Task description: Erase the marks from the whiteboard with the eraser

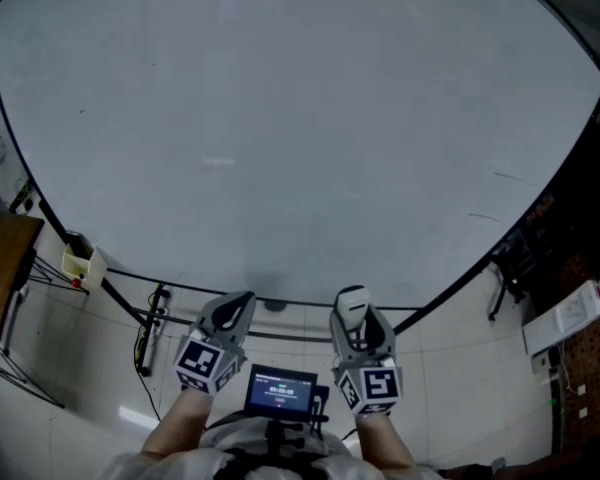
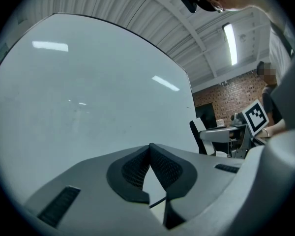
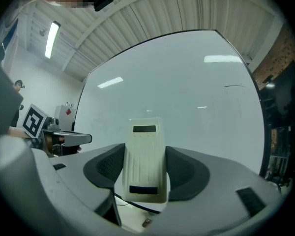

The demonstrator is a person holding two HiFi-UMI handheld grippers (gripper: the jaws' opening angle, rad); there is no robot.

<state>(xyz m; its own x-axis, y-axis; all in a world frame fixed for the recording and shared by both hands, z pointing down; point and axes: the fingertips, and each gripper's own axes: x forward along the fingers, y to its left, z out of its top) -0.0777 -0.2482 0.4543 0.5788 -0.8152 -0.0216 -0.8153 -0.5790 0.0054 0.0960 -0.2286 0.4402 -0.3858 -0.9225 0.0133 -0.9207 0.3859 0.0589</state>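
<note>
Gripping eraser in right tongs | long axis pointing at whiteboard | left tongs closed, empty

The whiteboard fills twelve o'clock. Before its lower edge the left gripper sits at seven and the right gripper at five, with the eraser between its jaws.

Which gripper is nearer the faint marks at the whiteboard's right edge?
Right. The right gripper, shut on the eraser, sits below-left of the marks; the left gripper, shut and empty, is farther left.
</note>
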